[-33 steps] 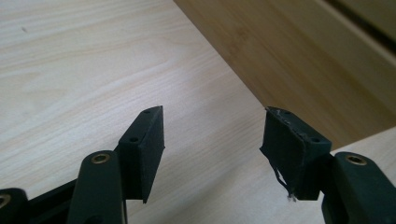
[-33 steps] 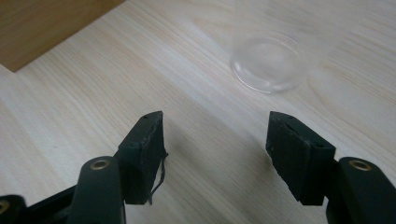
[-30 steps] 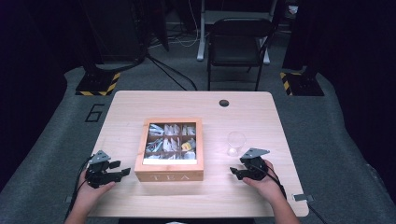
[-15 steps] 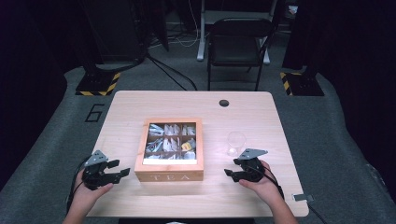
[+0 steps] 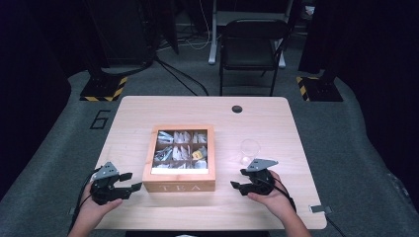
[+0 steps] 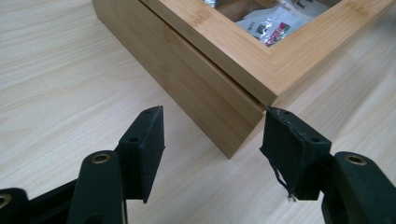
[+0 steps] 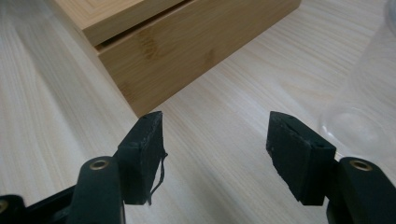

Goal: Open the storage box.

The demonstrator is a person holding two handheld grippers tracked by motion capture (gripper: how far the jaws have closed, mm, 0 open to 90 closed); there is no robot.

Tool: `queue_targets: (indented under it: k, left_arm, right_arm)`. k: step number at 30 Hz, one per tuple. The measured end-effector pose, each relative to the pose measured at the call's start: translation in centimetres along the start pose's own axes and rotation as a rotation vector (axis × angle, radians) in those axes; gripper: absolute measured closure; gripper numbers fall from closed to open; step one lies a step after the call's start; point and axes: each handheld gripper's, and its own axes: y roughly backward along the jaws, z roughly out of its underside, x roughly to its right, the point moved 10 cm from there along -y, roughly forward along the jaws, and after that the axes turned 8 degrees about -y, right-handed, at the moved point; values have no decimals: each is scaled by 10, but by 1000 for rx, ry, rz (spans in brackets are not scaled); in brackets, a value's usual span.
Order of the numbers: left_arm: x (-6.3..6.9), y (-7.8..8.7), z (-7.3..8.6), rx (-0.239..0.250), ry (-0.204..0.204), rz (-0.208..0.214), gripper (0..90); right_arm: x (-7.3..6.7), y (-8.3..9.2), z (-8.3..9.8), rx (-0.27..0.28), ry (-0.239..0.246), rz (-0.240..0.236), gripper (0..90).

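A wooden box (image 5: 180, 186) marked TEA stands mid-table, its compartments holding several tea bags (image 5: 180, 150). My left gripper (image 5: 134, 180) hovers at the box's front left corner. In the left gripper view that gripper (image 6: 212, 126) is open, its jaws having just been closing a little. The box corner (image 6: 196, 79) lies just ahead of the gap, untouched. My right gripper (image 5: 237, 178) sits off the box's front right corner. In the right gripper view it (image 7: 215, 128) is open and has just widened slightly, with bare table between the pads and the box (image 7: 187, 51) beyond.
An empty clear glass (image 5: 249, 150) stands just beyond the right gripper, also seen as the glass (image 7: 369, 102) at the right of the right gripper view. A dark round grommet (image 5: 237, 109) marks the table's far side. A folding chair (image 5: 252, 44) stands behind the table.
Both hands have crept a little inward toward the box's front corners. The left jaws have narrowed slightly. Box and glass have not moved.
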Motion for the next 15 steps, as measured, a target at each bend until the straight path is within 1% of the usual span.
queue_targets:
  k: [1,2,3,4,5,6,7,8,9,10,11,12,15]
  left_arm:
    - [2,1,0,6,-1,11,387]
    - [5,1,0,13,-3,21,387]
    - [5,1,0,13,-3,21,387]
    - [7,1,0,12,-11,29,386]
    - [8,0,1,2,-21,32,386]
    - [10,-2,2,-5,-24,32,386]
    - [12,-6,1,3,-25,31,388]
    - [14,-8,1,-1,-33,37,396]
    - [14,-8,1,-1,-33,37,409]
    - [16,-11,1,-3,-49,28,426]
    - [16,-11,1,-3,-49,28,431]
    - [16,-12,1,-7,-65,20,434]
    - [16,-13,0,1,-57,20,442]
  right_arm:
    - [-1,0,0,-6,9,-2,361]
    - [-2,-1,-1,0,14,-5,359]
    - [-2,-1,-1,0,14,-5,359]
    - [-4,-1,-1,8,12,-12,356]
    - [-4,-1,-1,8,12,-12,356]
    - [-6,-2,-2,8,13,-13,356]
    - [-6,-2,-2,7,21,-12,356]
    - [-7,-3,-2,9,18,-16,355]
    - [-7,-3,-2,9,18,-16,355]
    - [-8,-3,-2,3,21,-16,353]
    - [-9,-3,-2,4,21,-20,352]
    - [-11,-4,-4,14,20,-25,352]
    - [-13,-4,-5,15,27,-32,351]
